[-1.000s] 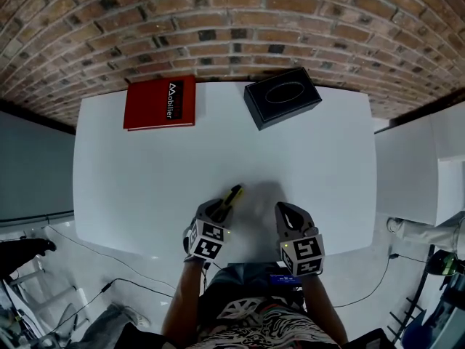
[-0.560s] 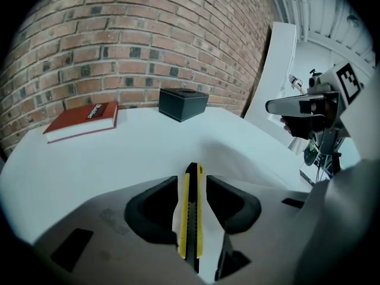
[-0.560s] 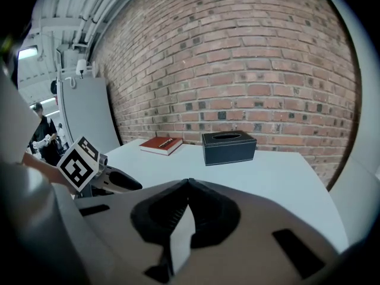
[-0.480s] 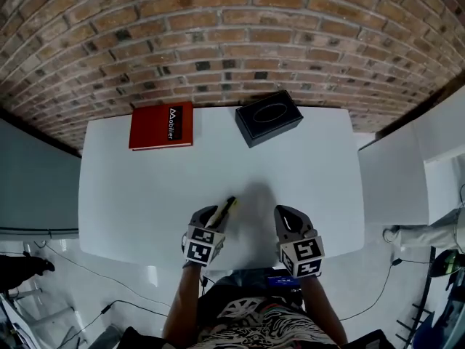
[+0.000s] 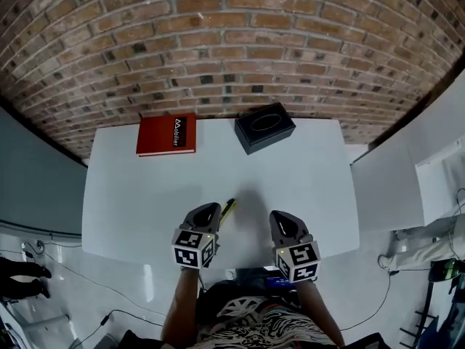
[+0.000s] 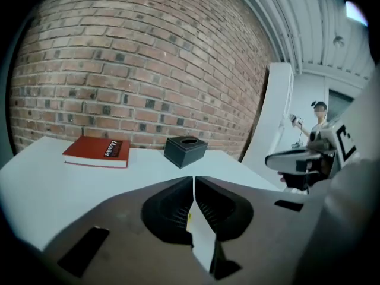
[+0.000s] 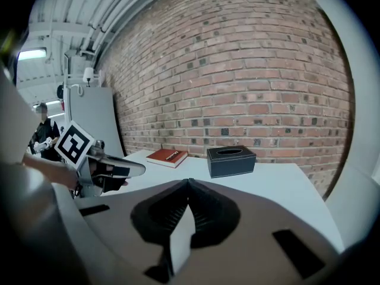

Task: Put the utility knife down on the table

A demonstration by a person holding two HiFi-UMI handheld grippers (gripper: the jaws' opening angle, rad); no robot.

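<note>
Utility knife [image 5: 227, 211], slim, yellow-black, lying on white table [image 5: 145, 195]

Table [image 5: 145, 195]: plain white
Wall [image 5: 232, 42]: red-brown brick, scattered darker bricks, pale grey mortar lines
Book [image 5: 166, 134]: red cover, black strip with white lettering, white page edge
Box [image 5: 264, 127]: black all over
Knife [image 5: 227, 211]: yellow and black
Shirt [image 5: 254, 324]: black-and-white print
Floor [image 5: 131, 282]: glossy white

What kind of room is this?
Probably a workshop or lab, not a home: a bare brick wall, a plain white table, and pipes running along the ceiling.
</note>
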